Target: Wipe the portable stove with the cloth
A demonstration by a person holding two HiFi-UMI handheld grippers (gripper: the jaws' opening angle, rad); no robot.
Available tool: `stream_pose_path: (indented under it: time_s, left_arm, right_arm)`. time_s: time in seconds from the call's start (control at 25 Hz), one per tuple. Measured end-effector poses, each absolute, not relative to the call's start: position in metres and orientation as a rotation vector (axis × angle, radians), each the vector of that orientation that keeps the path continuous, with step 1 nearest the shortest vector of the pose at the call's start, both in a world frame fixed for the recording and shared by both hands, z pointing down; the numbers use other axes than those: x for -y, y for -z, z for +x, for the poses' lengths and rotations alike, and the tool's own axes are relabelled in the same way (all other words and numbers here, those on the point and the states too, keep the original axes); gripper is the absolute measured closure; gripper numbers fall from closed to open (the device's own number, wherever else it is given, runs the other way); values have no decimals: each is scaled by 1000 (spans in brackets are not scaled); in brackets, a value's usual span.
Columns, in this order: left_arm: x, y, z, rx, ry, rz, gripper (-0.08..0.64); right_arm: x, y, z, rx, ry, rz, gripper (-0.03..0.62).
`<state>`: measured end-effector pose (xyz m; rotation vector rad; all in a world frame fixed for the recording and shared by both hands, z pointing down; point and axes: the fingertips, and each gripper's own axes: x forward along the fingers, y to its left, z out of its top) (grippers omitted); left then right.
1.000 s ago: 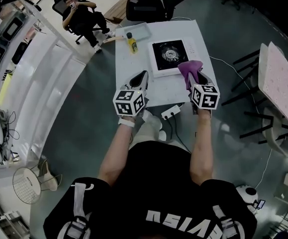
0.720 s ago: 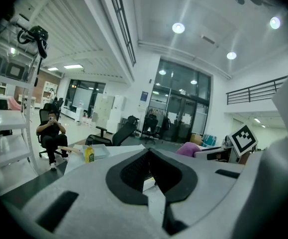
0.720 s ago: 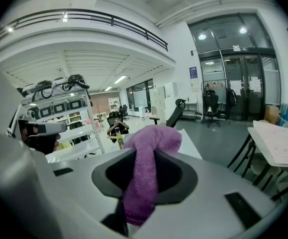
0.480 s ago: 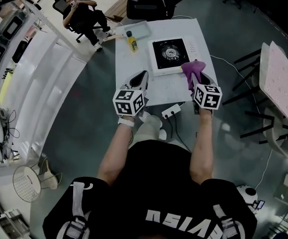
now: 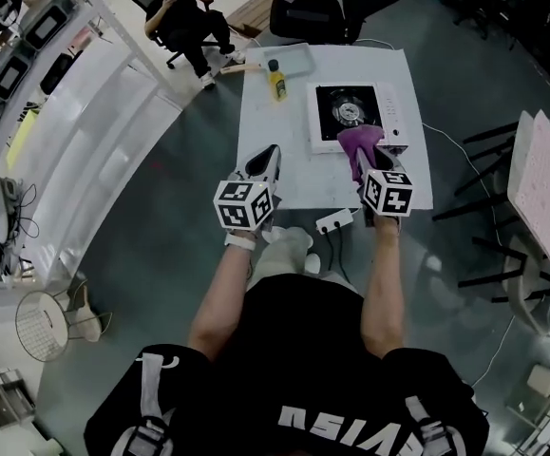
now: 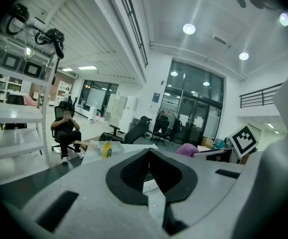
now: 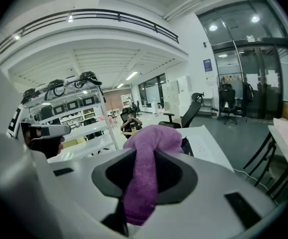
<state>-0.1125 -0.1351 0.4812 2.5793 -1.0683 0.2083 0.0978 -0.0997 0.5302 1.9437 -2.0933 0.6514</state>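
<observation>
Cloth [image 7: 146, 173], fluffy purple terry, clamped in right gripper [image 7: 144, 138] fingers; left gripper [image 6: 148, 153] fingers pressed together.

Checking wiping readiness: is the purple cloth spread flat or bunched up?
Bunched up: the right tool pinches the cloth as a thick wad, its top bulging past the jaws.

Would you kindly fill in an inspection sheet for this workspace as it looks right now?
Surface: white table on a grey floor.
Job's things: portable stove at the far right; purple cloth held at its near edge, contact unclear.
Clutter: yellow bottle and tray at the far edge.
Grippers: left hand-held gripper shut, empty, above the table; right hand-held gripper shut on the cloth.
Cables: power strip by the near edge; white cable on the floor, right.
Surroundings: seated person, office chair, shelving, second table.
</observation>
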Motion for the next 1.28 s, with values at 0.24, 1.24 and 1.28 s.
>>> stream_pose_path:
  time_s: [0.24, 1.24, 1.28]
  left_arm:
    - [149, -495, -141, 1143, -211, 2517, 551]
    - [218, -569, -196, 1205, -325, 2342, 551]
    - [222, -574, -197, 1199, -333, 2336, 551]
  right_arm:
    - [125, -544, 66, 2149, -678, 1850, 486]
    - [209, -639, -44, 2185, -889, 1496, 486]
    - [212, -645, -49, 2177, -900, 1484, 486]
